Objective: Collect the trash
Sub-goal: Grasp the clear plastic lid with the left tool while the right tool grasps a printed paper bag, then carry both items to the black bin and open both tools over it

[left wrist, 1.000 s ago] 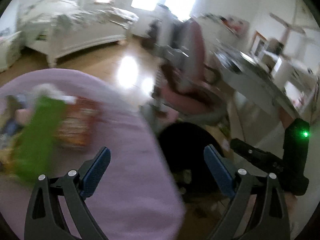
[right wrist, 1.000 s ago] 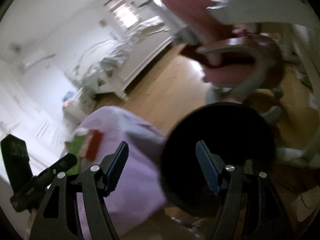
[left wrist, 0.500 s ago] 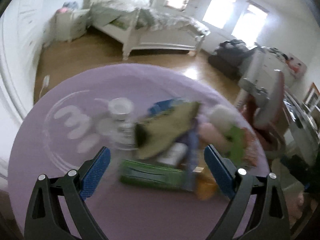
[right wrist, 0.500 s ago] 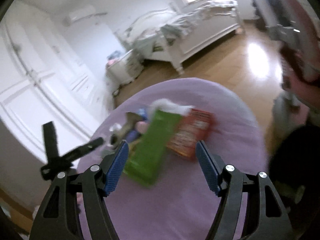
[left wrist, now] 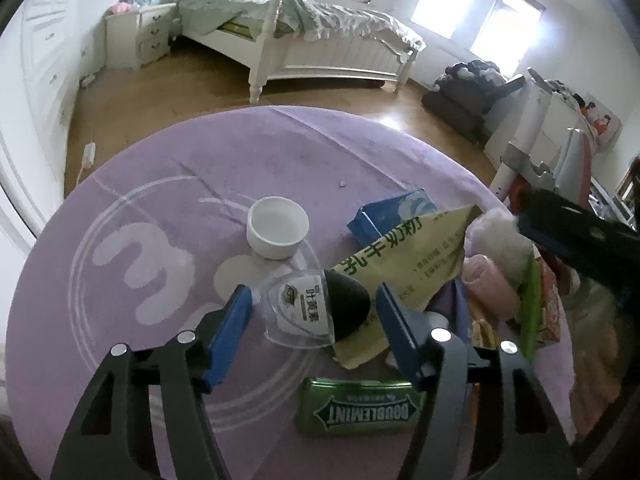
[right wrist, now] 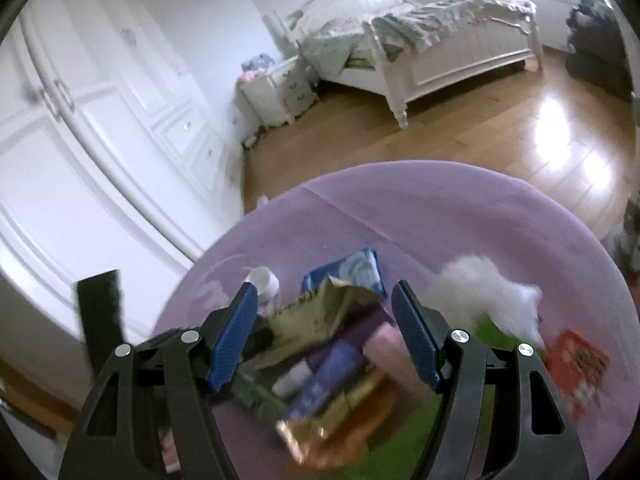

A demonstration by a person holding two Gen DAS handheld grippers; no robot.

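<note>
A round table with a purple cloth [left wrist: 168, 168] holds a pile of litter. My left gripper [left wrist: 314, 320] is open, its fingers either side of a clear plastic package with a black piece inside [left wrist: 308, 312]. Around it lie a pale yellow pouch [left wrist: 412, 252], a blue tissue pack [left wrist: 392, 216], a green Doublemint gum pack [left wrist: 360, 408], a white wad [left wrist: 496, 236] and a pink roll [left wrist: 488, 288]. My right gripper [right wrist: 326, 344] is open above the same pile, over the yellow pouch [right wrist: 316, 312], the blue pack [right wrist: 348, 272] and blurred wrappers.
A white cup [left wrist: 278, 232] stands on the cloth left of the pile. A red snack packet [right wrist: 580, 364] lies at the right. Beyond the table are wooden floor, a white bed [left wrist: 320, 40], a nightstand [left wrist: 140, 40] and white wardrobe doors [right wrist: 80, 120].
Both grippers have swung from the black bin and the chair to the table and moved in close over the litter pile. Both stay open.
</note>
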